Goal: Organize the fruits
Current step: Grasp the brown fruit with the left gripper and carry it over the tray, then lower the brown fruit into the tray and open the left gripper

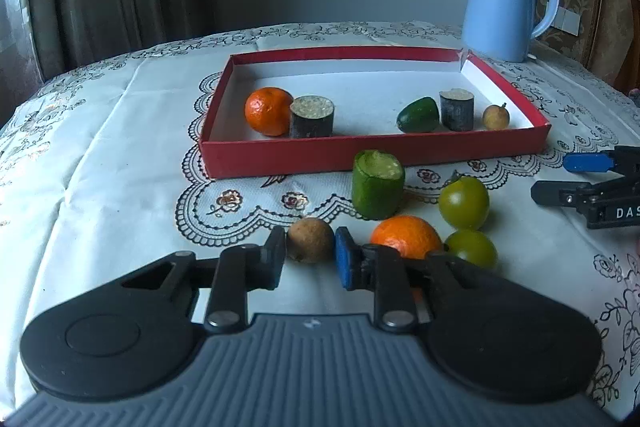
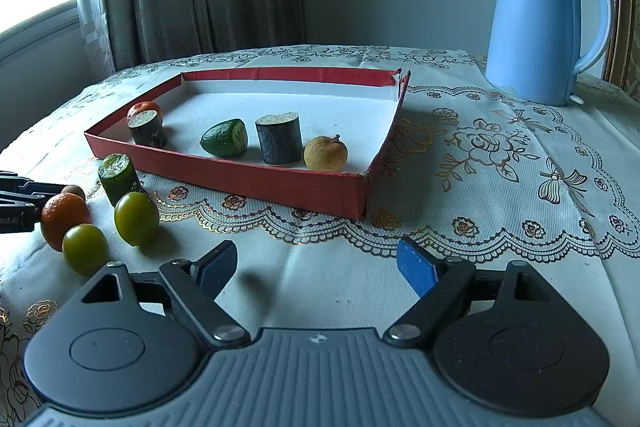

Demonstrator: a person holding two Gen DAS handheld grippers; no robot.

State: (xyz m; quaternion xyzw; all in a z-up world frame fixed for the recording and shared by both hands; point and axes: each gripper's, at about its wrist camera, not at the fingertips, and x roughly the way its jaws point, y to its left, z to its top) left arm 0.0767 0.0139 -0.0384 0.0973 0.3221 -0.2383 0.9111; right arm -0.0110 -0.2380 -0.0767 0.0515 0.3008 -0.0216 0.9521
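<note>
My left gripper [image 1: 310,259] is shut on a small brown round fruit [image 1: 310,241] that rests on the tablecloth in front of the red tray [image 1: 360,157]. Beside it lie an orange tangerine [image 1: 404,237], two green round fruits [image 1: 464,203] and a green cut cylinder [image 1: 378,185]. Inside the tray sit a tangerine [image 1: 268,111], two dark cut cylinders [image 1: 311,117], a green fruit half [image 1: 418,115] and a yellowish round fruit [image 2: 325,153]. To the right, my right gripper [image 2: 316,255] stands open over bare cloth with nothing between its fingers.
A light blue kettle [image 2: 548,27] stands at the back right of the table. The embroidered white tablecloth [image 2: 500,155] covers the whole table. Curtains hang behind on the left, and the table edge curves away at the far left.
</note>
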